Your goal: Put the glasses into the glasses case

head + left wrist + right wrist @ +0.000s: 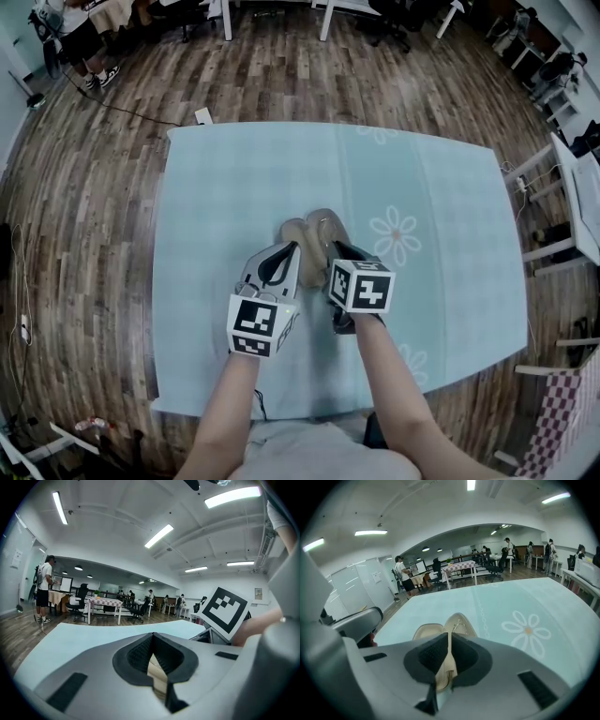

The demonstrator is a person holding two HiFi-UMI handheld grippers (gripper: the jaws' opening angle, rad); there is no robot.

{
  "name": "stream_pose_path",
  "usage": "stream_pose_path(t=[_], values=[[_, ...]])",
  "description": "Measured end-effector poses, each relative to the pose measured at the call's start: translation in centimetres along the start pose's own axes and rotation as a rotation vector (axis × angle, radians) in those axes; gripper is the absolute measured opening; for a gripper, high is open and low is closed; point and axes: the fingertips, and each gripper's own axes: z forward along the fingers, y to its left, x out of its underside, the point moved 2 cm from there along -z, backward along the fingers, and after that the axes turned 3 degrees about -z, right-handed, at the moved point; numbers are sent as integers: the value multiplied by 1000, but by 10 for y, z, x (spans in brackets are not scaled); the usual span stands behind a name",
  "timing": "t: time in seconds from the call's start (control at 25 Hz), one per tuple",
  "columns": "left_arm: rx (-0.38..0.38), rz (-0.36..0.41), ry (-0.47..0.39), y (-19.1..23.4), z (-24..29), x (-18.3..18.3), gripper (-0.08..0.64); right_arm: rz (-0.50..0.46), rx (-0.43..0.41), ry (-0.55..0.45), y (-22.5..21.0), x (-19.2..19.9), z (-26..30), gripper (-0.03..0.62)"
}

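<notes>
Head view: my left gripper (292,247) and right gripper (332,247) met at the open case (314,234) near the middle of the table (450,187), well clear of every edge.
Left jaws: closed on a beige wall of the case, with the pads pressed against it and no other thing between them.
Right jaws: pinched on the thin beige rim of the case.
Glasses: thin frames (460,623) seemed to lie inside the shell farther from my left gripper. They were too small for me to be sure how they sat.
Step in hand: as I judged it, the glasses were already in and the case was still open, so I was at the closing stage.
Next move: one gripper would need to steady its shell while the other folded its side over. The frames would have to stay clear of the rim.
Pose: both forearms reached out from the near edge side by side. My left gripper pointed almost level and my right gripper tipped steeply down.
</notes>
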Motion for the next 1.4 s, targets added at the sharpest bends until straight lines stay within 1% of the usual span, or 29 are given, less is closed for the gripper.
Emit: stream_pose_path(t=[0.04,0.08,0.2,0.56,0.76,1.08,1.24,1.4], values=[[1,4,-2,-2,-2,-2,8,-2,0,-8,1,-1,-4,16],[3,8,-5,-4,-4,-4,8,-3,-4,-14,3,-2,-8,8],[5,19,-17,-9,-7,-10,8,0,-36,-42,7,-9,-19,6],[19,49,-42,-31,-19,-24,8,27,-143,-175,15,-21,-59,5],[18,62,-62,-42,-27,-33,8,-21,-165,-243,18,-24,-83,5],[4,82,-102,-67,-42,-44,8,-132,-185,-338,24,-28,-122,5],[2,92,-112,-78,-51,-50,8,-194,-191,-437,29,-35,-147,5],[-9,108,-131,-90,-58,-58,8,-234,-218,-529,34,-43,-171,5]])
